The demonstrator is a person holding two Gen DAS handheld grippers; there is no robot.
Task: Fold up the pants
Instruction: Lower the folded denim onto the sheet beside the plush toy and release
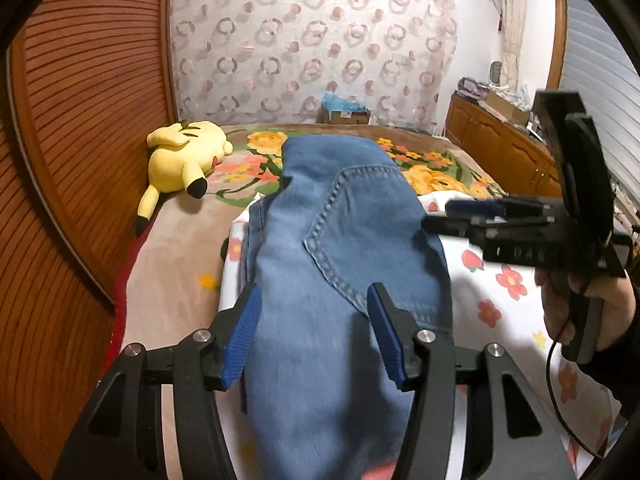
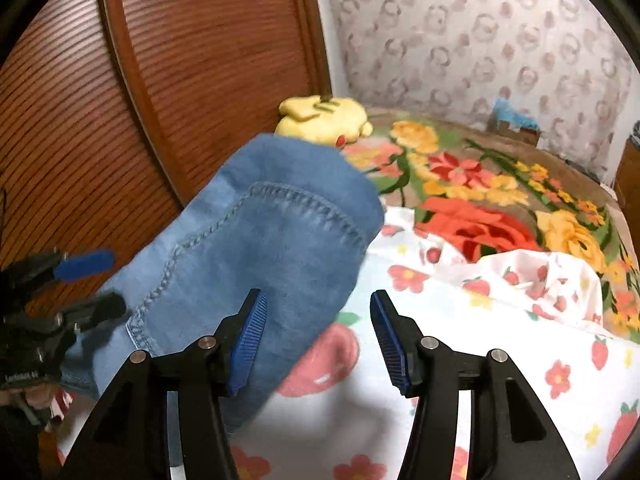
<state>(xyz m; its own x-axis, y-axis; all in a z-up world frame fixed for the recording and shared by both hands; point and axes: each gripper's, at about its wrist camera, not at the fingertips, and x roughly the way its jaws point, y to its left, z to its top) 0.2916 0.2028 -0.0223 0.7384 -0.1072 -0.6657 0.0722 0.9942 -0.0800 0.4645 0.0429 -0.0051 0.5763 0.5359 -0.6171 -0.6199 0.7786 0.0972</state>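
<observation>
Folded blue denim pants (image 1: 340, 240) lie on a white strawberry-print sheet (image 1: 512, 312) on the bed, back pocket seam up. My left gripper (image 1: 316, 308) is open, its blue pads straddling the near end of the pants. My right gripper (image 1: 440, 216) shows at the right of the left wrist view, pointing at the pants' right edge. In the right wrist view the right gripper (image 2: 318, 312) is open; its left pad overlaps the pants (image 2: 272, 240), its right pad is over the sheet (image 2: 460, 320). The left gripper (image 2: 86, 280) shows at the far left, open beside the pants.
A yellow plush toy (image 1: 186, 156) lies by the wooden headboard (image 1: 80, 120). A floral blanket (image 2: 500, 200) covers the far bed. A cardboard box (image 1: 346, 110) stands at the curtain. Wooden cabinets (image 1: 500, 148) line the right wall.
</observation>
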